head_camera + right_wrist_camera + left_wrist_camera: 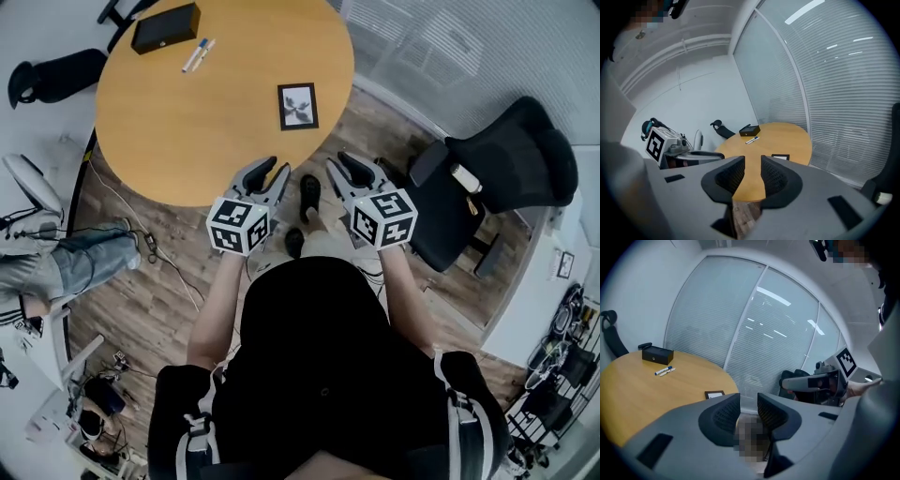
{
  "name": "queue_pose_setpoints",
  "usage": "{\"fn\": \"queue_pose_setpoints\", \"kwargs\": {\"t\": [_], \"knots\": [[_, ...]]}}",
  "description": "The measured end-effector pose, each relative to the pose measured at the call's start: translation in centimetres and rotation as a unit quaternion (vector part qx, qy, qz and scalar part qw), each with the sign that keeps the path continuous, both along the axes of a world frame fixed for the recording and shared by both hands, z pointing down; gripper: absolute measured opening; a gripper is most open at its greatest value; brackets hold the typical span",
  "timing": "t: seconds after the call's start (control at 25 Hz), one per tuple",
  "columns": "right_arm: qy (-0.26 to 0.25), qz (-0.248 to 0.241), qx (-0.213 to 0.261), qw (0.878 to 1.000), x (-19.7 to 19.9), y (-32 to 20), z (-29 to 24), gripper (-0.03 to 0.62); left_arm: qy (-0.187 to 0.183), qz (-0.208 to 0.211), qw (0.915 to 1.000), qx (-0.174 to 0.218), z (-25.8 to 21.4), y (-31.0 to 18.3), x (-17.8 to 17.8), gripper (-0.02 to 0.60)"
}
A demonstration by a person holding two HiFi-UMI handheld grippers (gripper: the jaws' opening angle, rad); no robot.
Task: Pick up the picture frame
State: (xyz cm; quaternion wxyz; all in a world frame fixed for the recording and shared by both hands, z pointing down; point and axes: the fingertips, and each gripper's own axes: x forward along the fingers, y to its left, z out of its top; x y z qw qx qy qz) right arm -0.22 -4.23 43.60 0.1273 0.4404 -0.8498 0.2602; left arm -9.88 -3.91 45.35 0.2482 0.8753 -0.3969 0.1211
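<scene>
Overall: a round wooden table is seen in the upper left of the head view, above a wood-plank floor.
picture frame: small and black-edged, it is laid flat on the table near the right edge. It is untouched and well apart from both grippers.
left gripper: it is held at the table's lower edge, near the centre of the head view, and pointed toward the picture frame. Its jaws are spread and nothing is held between them.
right gripper: it is held just beside the left gripper, to its right in the head view. Its jaws are likewise spread, and only table top and floor are seen through the gap.
black box: it is set at the table's far edge, at the upper left.
markers: two are laid side by side near the black box, just below and to its right.
black office chair: it is placed at the right of the head view, off the table.
leg in jeans: it is seen at the left edge.
</scene>
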Motion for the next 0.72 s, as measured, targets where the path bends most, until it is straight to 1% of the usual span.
{"fn": "queue_pose_setpoints", "kwargs": {"t": [0.16, 0.28, 0.36, 0.48, 0.56, 0.72], "knots": [[0.004, -0.015, -0.002, 1.000, 0.9, -5.3, 0.4, 0.121, -0.008, -0.023, 0.9997, -0.007, 0.6, -5.2, 0.4, 0.115], [0.004, -0.026, -0.006, 1.000, 1.2, -9.0, 1.3, 0.124, -0.007, -0.046, 0.9986, -0.024, 1.9, -9.1, 0.7, 0.115], [0.007, -0.037, -0.013, 0.999, 1.2, -11.0, 2.3, 0.129, -0.012, -0.059, 0.9977, -0.033, 2.8, -11.0, 0.8, 0.120], [0.012, -0.055, -0.032, 0.998, 1.2, -13.0, 4.2, 0.137, -0.016, -0.078, 0.9955, -0.051, 4.6, -12.8, 0.8, 0.137], [0.016, -0.062, -0.045, 0.997, 1.1, -14.2, 5.5, 0.137, -0.016, -0.088, 0.9939, -0.065, 5.8, -13.9, 0.5, 0.137], [0.026, -0.069, -0.074, 0.995, 0.7, -15.6, 8.0, 0.138, -0.017, -0.097, 0.9910, -0.091, 7.9, -15.3, -0.2, 0.140]]}}
